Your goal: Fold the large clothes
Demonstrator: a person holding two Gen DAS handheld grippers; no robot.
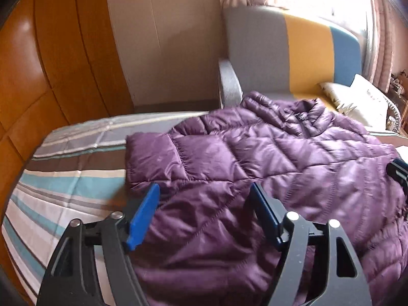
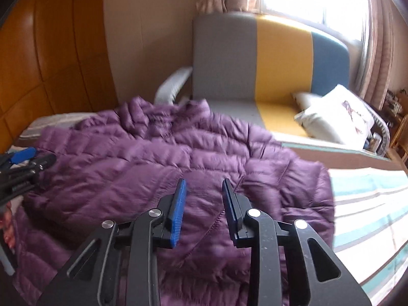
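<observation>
1. Now: purple quilted puffer jacket (image 1: 267, 158) lies spread across a bed, on a striped sheet (image 1: 63, 178) of grey, teal, brown and white bands. Collar end is far, toward the sofa; the bulk of the body is near.
2. Left side of the jacket shows a folded-over flap with a straight stitched edge, lying on the stripes.
3. Left gripper (image 1: 204, 196) hangs over the near-left part of the jacket, jaws well apart, blue pads clear of the cloth with nothing pinched between them. Its left fingertip sits about over the jacket's left edge.
4. Right gripper (image 2: 204, 191) hangs over the near-right part of the jacket, jaws parted to a narrower gap, released; purple fabric shows through the gap, no fold caught in it.
5. From the right wrist view the left gripper shows at far left, low over the jacket.
6. Striped sheet lies bare to the right of the jacket's right edge.
7. Beyond the bed: a sofa (image 2: 280, 58) with grey, yellow and blue panels, a white cushion (image 2: 336, 114) on its seat at right.
8. Wooden wardrobe panels (image 1: 51, 63) on the left; curtains (image 2: 377, 58) and a bright window far right.
</observation>
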